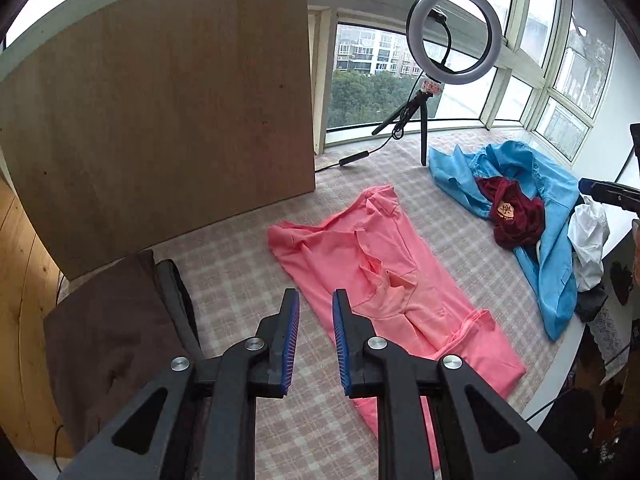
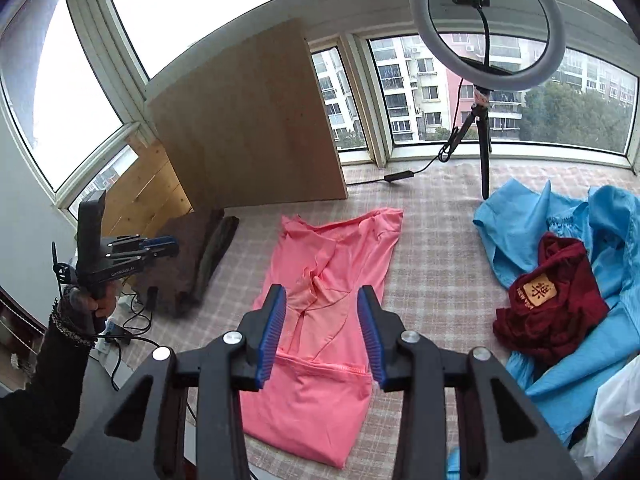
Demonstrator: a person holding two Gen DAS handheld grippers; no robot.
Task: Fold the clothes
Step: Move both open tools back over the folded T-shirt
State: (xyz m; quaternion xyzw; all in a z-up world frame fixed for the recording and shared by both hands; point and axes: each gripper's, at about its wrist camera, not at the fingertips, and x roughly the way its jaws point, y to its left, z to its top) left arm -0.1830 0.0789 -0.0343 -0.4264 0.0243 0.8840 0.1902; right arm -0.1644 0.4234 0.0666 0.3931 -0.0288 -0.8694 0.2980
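Windows wrap the whole back of the scene, apartment blocks and trees outside, and in front of them sits the table [image 2: 436, 240] under a pink-and-white checked cloth. A big wooden board [image 1: 160, 112] leans upright at the back left, and a ring light [image 2: 486, 24] stands on its tripod at the back right.

Centre stage, the pink garment [image 2: 320, 300] lies spread lengthwise on the checked cloth, mostly flat, with wrinkles bunched around its middle and one edge turned over near the far end. Off to the right there's a heap: a blue garment [image 1: 548, 248] sprawled open, a dark red garment [image 2: 556, 312] crumpled on top of it with a tan patch showing, and something white [image 1: 588, 244] at the near right edge, though I can't tell what kind of piece that is. On the left, folded brown clothes [image 1: 108, 328] sit just beside the board.

Now the tools. The left gripper [image 1: 316, 300] hovers above the table just left of the pink garment, its blue-padded fingers [image 1: 291, 328] parted with a clear gap, holding nothing. The right gripper [image 2: 322, 296] hangs over the near half of the pink garment, fingers [image 2: 370, 336] spread wider, also empty. From the right wrist view, a hand [image 2: 94, 300] in a dark sleeve grips the left tool's handle.
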